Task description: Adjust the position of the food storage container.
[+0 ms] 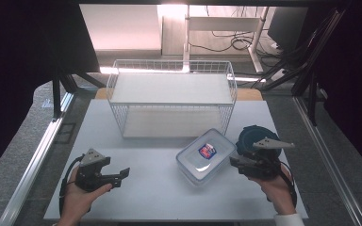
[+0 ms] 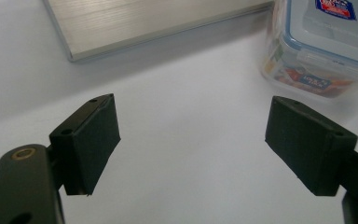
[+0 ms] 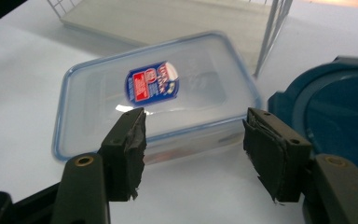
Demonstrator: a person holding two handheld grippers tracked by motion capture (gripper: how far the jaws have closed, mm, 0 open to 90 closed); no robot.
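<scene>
Clear plastic food box [image 1: 206, 156], lid on, sits on the bench [image 1: 146, 188] right of frame centre, in front of the wire basket [image 1: 171, 96]; blue lid [image 1: 257, 139] just beside it.
Right gripper [image 3: 193, 140] spread, aimed at the box's near edge, not touching; left gripper [image 2: 191, 135] spread, nothing between the jaws. Box is likely light, rigid, with smooth slippery walls. Best bet: pinch across the short sides under the lid rim, not the flat lid.

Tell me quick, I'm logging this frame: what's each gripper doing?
Left gripper: open, holding nothing.
Right gripper: open, empty, jaws facing the clear rectangular plastic lidded container.
</scene>
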